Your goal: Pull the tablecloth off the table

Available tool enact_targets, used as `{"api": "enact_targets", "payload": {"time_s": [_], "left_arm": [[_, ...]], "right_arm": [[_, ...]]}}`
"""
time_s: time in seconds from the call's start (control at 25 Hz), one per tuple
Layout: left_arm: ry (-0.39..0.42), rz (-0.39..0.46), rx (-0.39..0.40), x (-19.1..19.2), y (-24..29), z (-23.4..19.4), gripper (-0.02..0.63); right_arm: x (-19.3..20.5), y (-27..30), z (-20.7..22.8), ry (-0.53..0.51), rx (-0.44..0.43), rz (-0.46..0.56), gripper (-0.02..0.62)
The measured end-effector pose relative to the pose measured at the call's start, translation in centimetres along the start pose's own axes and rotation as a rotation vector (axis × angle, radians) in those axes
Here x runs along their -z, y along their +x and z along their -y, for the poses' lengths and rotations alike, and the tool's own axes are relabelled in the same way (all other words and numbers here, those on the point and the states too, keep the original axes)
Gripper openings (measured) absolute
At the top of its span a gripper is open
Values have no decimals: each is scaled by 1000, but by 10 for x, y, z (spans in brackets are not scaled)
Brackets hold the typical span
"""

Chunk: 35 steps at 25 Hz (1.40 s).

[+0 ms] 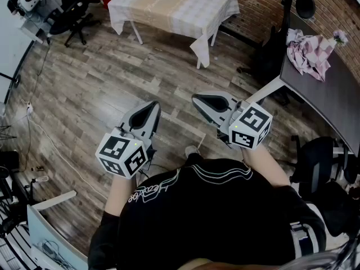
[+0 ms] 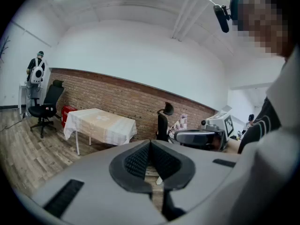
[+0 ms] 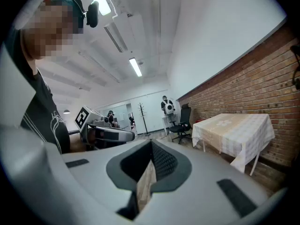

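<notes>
At the far end of the wood floor (image 1: 95, 89), by the brick wall (image 1: 264, 4), the table (image 1: 136, 32) stands with the tablecloth (image 1: 171, 4) spread over it. The cloth is beige with a pale flower in the middle, and its edges hang down on every side, one corner drooping low at the near right leg. Both grippers are well apart from it, held out in front of the person (image 1: 214, 207) and pointing toward the table. The left gripper (image 1: 153, 106) has its jaws pressed together with nothing between them. The right gripper (image 1: 197, 99) is the same, closed and empty. A black chair (image 1: 73, 16) stands left of the table. A dark desk (image 1: 332, 94) runs along the right, with a pink cloth (image 1: 306, 52) bunched on it.
</notes>
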<state>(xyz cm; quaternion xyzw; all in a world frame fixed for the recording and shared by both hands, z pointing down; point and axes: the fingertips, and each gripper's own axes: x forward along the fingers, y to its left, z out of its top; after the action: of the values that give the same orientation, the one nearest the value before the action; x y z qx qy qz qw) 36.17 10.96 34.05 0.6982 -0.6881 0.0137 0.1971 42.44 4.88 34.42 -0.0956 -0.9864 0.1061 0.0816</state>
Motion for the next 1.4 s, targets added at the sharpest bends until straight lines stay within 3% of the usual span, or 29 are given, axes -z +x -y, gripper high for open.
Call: {"api": "enact_targets", "payload": {"time_s": [0.2, 0.68, 1.0, 1.4], "left_arm": [[-3, -12, 5, 0, 18, -6, 5], [-14, 11, -19, -18, 55, -17, 5], [2, 14, -43, -28, 75, -21, 5], [-41, 10, -57, -32, 90, -86, 5]], "right_arm": [[0, 2, 20, 48, -15, 15, -5], [-8, 7, 64, 22, -8, -22, -3], [-16, 13, 87, 3, -37, 6, -3], [-14, 72, 116, 26, -51, -26, -3]]}}
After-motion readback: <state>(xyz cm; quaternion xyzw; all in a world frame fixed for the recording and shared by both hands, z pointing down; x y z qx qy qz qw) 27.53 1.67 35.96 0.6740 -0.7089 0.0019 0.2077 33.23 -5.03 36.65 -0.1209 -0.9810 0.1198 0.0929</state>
